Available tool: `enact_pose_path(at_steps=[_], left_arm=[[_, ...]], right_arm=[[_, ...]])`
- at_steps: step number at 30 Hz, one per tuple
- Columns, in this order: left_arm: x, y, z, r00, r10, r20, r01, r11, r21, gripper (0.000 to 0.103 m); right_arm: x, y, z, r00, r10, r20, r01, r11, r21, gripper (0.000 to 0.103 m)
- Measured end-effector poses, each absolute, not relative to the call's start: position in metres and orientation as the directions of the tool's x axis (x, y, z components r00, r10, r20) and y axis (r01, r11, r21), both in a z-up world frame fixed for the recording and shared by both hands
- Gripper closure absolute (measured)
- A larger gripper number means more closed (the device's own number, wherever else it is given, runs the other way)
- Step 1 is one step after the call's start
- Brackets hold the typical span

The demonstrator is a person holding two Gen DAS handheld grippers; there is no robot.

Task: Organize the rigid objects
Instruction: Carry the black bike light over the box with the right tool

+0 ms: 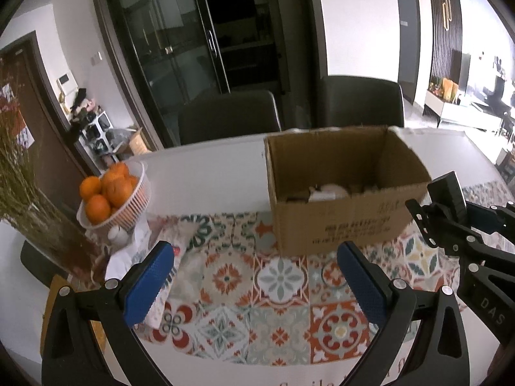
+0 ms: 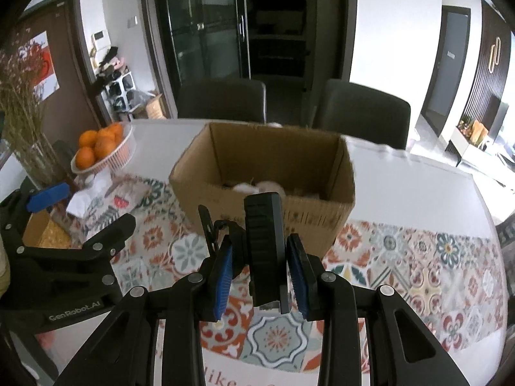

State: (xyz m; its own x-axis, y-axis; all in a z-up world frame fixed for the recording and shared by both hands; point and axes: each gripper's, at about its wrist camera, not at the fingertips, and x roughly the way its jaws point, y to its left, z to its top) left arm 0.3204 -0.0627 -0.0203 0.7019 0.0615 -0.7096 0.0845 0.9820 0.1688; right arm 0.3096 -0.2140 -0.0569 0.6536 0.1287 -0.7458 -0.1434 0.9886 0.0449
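I see a black ribbed block (image 2: 264,251) clamped upright between the blue pads (image 2: 222,280) of my right gripper (image 2: 262,276), held above the patterned cloth (image 2: 418,267) just in front of the cardboard box (image 2: 289,222). The block's top edge overlaps the box's near wall in the right wrist view. The box stands open on the cloth; pale things lie on its bottom, too blurred to name. My left gripper (image 1: 254,284) hangs in front of the box as well, to the left of the right one, jaws wide apart, nothing between them. Left of the box: a white basket (image 1: 135,206) of oranges (image 1: 119,189), a small white round thing (image 1: 117,234) below it, and dried stems (image 1: 19,173) in a vase. Behind the box, two dark chairs (image 1: 228,115) at the white table (image 1: 206,173).
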Motion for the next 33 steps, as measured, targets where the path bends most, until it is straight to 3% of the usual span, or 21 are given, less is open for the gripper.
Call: enact_pose_path(at_steps=[18, 33], left_arm=[[0.391, -0.071, 0.002, 0.735, 0.055, -0.676, 0.063, 0.987, 0.148, 0.000], [0.456, -0.064, -0.043, 0.625, 0.126, -0.770, -0.008, 0.988, 0.155, 0.000]], right_arm=[[0.384, -0.229, -0.037, 0.679, 0.134, -0.721, -0.117, 0.990, 0.073, 0.069], [0.470, -0.230, -0.086, 0.557, 0.128, -0.821, -0.122, 0.990, 0.071, 0.069]])
